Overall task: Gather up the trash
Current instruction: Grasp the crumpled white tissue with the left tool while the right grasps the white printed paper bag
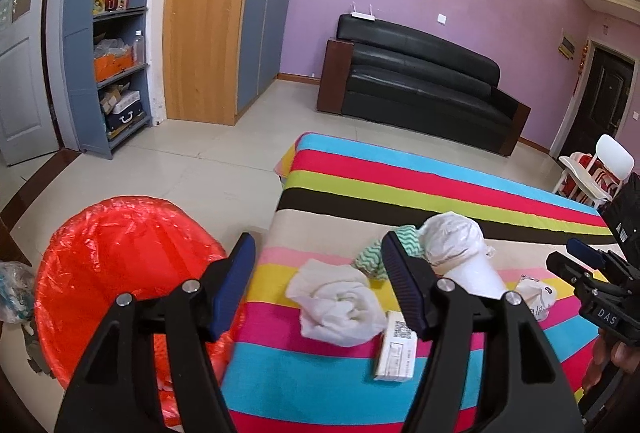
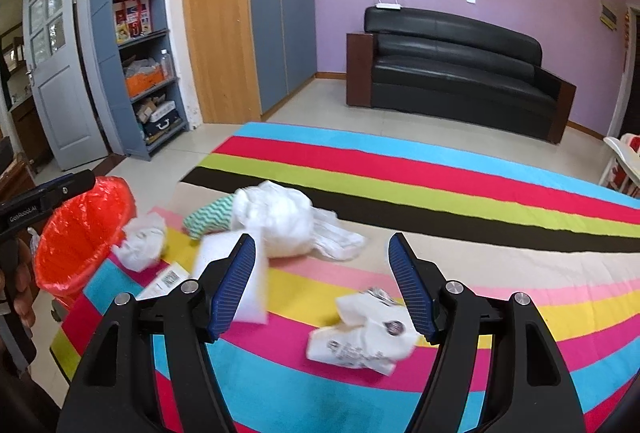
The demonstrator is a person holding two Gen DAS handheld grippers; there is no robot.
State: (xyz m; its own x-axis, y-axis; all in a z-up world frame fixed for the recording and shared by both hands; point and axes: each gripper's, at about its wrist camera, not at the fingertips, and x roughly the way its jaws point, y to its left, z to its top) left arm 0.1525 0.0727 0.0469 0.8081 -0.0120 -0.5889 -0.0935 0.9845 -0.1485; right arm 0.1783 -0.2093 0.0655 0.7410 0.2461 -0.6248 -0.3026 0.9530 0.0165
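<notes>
Approach stage of the pickup, nothing gripped yet. Left gripper hovering with jaws apart and empty above the crumpled white tissue on the striped table, just beside a small printed box. Right gripper likewise spread and empty, poised over a crumpled printed wrapper. More litter behind: white plastic bag, paper cup, green zigzag cloth. Red-lined trash bin standing on the floor at the table's left edge. Next, probably: lower onto the tissue and wrapper, close gently, carry to the bin.
</notes>
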